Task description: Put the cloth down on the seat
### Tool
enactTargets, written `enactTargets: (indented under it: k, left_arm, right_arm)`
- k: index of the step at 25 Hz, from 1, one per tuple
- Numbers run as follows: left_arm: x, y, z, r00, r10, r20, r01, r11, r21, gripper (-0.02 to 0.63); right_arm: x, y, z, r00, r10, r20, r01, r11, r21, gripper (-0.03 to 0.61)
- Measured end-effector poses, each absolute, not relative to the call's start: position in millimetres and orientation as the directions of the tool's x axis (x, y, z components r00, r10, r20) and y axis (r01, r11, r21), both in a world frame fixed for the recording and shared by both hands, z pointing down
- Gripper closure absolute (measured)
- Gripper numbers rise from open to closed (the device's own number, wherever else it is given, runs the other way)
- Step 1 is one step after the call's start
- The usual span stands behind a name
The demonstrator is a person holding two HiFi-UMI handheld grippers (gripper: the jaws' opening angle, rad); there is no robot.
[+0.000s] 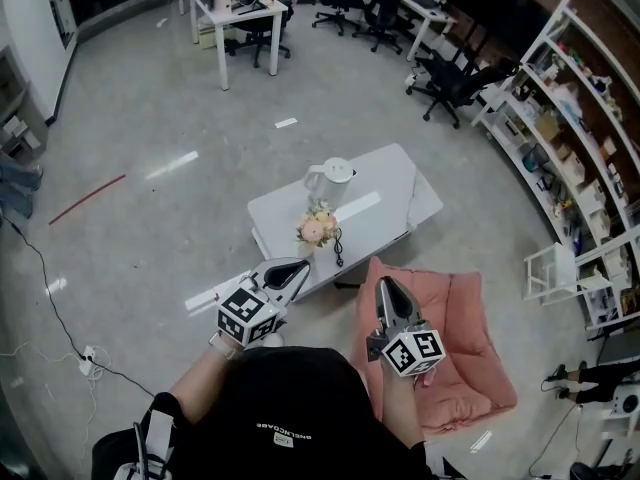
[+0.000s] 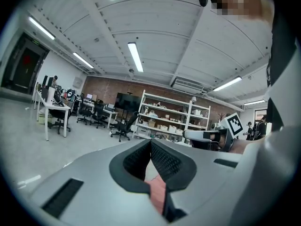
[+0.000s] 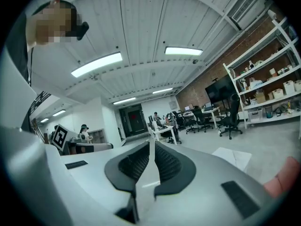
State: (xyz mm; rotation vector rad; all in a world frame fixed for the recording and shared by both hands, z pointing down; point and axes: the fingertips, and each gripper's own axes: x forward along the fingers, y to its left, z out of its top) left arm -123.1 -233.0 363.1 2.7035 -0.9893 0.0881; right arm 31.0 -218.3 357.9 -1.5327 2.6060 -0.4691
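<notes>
Right gripper (image 1: 385,288) and left gripper (image 1: 298,268) are both clenched, jaws pressed together on nothing. The pink cloth (image 1: 455,353) lies spread below and to the right of the right gripper, apart from it, covering the seat. Ahead, a white table (image 1: 400,183) holds a jug (image 1: 330,181) and flowers (image 1: 318,228). It stands on a shiny grey floor (image 1: 150,118), and shelves (image 1: 575,118) line the right wall.

My fingers (image 2: 165,162) wear black, finely ribbed, rubbery-looking pads set in smooth, matt grey plastic shells. The seat (image 1: 458,320) is pink cloth, soft, matt and lightly creased. The bench (image 1: 390,181) is smooth and white with a faint sheen, and the jug (image 1: 330,181) on it looks like glossy white plastic. The floor (image 1: 150,108) is polished grey and mirrors the lamps.
</notes>
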Motion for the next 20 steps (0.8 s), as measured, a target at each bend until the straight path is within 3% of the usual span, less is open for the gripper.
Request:
enactTargets:
  k: [20]
  left_arm:
    - [-118,-228,356,0.779,-0.611,0.14,-0.626,-0.751,0.21,0.598]
  right_arm:
    - [-12,-214,359,-0.577,-0.813,0.081,-0.79,0.529,-0.31,0.523]
